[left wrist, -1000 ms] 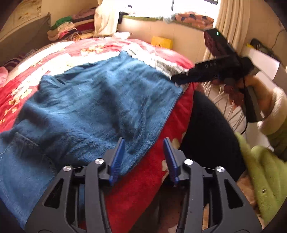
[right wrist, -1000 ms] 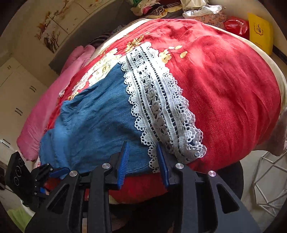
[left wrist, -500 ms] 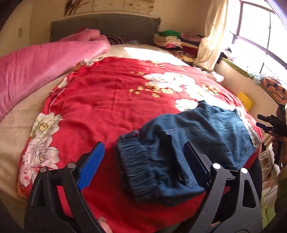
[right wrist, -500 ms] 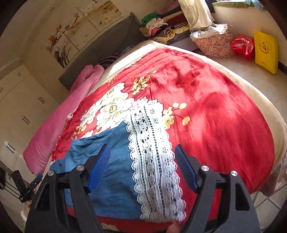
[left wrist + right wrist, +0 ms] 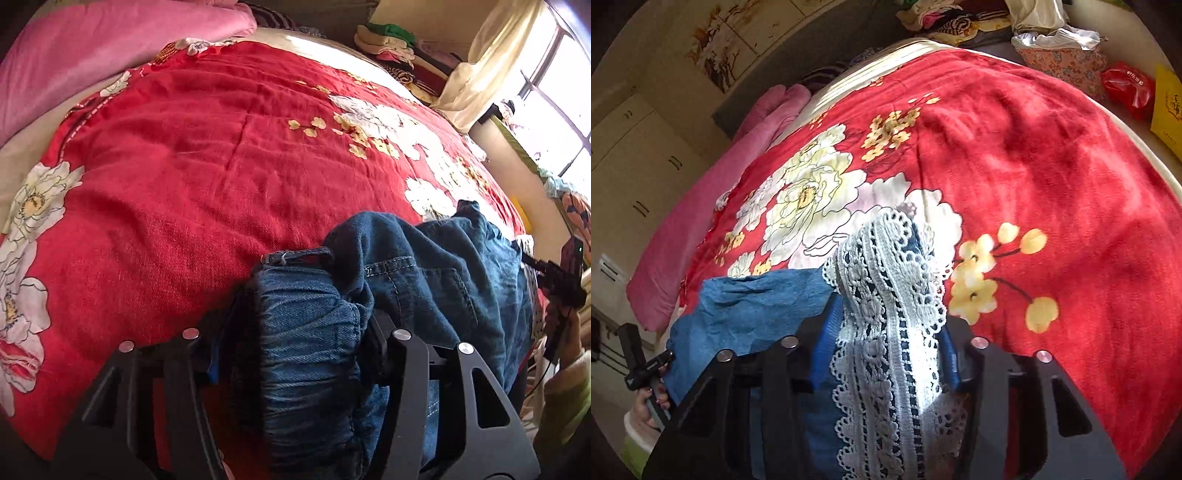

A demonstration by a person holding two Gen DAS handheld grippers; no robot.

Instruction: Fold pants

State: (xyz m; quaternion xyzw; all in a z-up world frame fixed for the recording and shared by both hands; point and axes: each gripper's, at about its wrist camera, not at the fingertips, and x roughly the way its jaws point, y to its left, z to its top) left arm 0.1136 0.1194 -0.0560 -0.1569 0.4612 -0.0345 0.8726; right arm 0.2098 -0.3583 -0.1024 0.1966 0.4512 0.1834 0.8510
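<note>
On red bedspread, pants btwn both hand-held grippers, L & R jaws closing

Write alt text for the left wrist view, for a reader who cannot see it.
The left gripper is closing on the gathered elastic waistband of dark blue denim pants, which lie bunched at the near edge of a red floral bedspread. A pink quilt lies at the far left, folded clothes are stacked by a sunlit window, and the right gripper shows at the right edge.

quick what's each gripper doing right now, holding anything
left gripper: closing on the elastic waistband of the pants.
right gripper: closing on the lace hem.
</note>
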